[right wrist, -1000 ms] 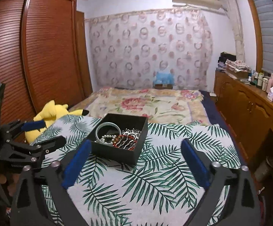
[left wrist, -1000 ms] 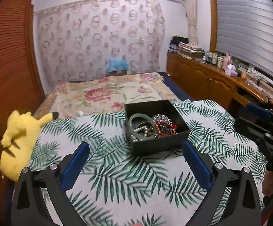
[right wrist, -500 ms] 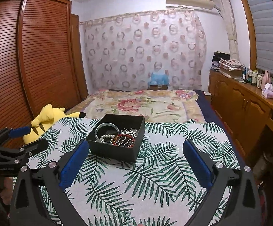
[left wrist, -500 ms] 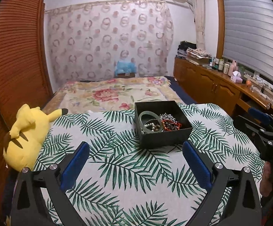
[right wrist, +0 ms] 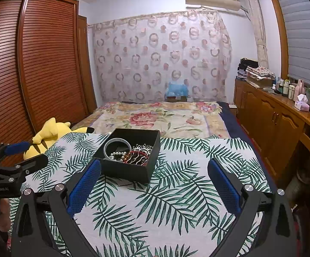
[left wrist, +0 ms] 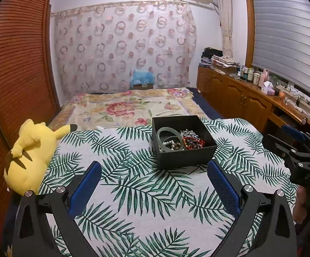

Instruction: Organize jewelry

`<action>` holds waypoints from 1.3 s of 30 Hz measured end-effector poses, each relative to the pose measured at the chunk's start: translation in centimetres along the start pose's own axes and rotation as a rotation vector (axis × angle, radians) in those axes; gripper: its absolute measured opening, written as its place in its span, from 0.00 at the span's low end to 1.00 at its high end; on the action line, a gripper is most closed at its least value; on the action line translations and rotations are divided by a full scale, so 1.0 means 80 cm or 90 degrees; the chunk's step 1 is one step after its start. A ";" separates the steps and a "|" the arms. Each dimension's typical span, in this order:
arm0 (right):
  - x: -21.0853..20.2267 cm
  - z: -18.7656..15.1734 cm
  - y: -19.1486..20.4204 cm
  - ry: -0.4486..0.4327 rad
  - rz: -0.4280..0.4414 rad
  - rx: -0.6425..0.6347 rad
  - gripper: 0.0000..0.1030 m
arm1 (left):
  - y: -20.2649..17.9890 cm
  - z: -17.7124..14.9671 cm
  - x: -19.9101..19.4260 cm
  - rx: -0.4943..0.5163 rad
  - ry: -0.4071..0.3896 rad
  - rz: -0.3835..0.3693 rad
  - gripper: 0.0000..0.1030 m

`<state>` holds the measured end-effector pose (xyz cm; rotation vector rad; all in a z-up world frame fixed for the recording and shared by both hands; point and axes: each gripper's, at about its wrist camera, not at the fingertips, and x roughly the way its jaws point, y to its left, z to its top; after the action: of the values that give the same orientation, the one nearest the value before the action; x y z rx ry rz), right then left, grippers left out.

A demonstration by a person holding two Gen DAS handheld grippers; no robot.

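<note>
Black box sits on the palm-leaf cloth, holding a grey-green bangle, pearl beads and red bracelets, all heaped together. Left gripper and right gripper both spread wide, empty, short of the box. Jewelry all inside: fits sorted-in or awaiting sorting. For any pick, single out one strand; tangles likely.

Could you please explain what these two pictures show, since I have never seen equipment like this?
No robot here: a person holds a hand-operated two-finger gripper in each hand, with a fisheye camera on each looking along its blue-padded fingers. One picture comes from the left gripper, the other from the right gripper; each also glimpses the other at its edge. Both are open and hold nothing. On the palm-leaf patterned cloth sits an open black square box holding a grey-green bangle, pearl beads and red beaded jewelry. A yellow plush toy lies at the left.
</note>
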<state>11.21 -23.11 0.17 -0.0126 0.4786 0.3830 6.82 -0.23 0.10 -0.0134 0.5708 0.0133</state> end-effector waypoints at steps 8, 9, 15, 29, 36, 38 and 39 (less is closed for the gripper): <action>0.000 -0.002 0.000 -0.001 0.000 0.002 0.98 | -0.001 0.000 -0.001 0.000 -0.001 -0.001 0.92; 0.000 -0.001 0.000 0.000 0.000 0.001 0.98 | -0.001 0.000 -0.002 0.000 -0.001 -0.001 0.92; -0.001 -0.001 0.000 0.000 0.001 0.000 0.98 | -0.001 -0.001 -0.002 0.001 0.000 0.001 0.92; 0.000 -0.004 -0.001 0.000 0.000 0.001 0.98 | -0.002 -0.001 -0.002 -0.001 0.000 0.000 0.92; -0.001 -0.004 -0.001 0.000 0.001 0.002 0.98 | -0.004 0.001 -0.005 -0.003 0.000 0.000 0.92; -0.001 -0.004 -0.002 0.000 0.001 0.002 0.98 | -0.004 0.000 -0.004 -0.002 0.000 0.000 0.92; 0.000 -0.004 -0.002 0.000 0.001 0.002 0.98 | -0.004 0.000 -0.005 -0.002 0.000 0.000 0.92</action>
<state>11.06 -23.27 -0.14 -0.0100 0.4792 0.3838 6.54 -0.56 0.33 -0.0169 0.5712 0.0148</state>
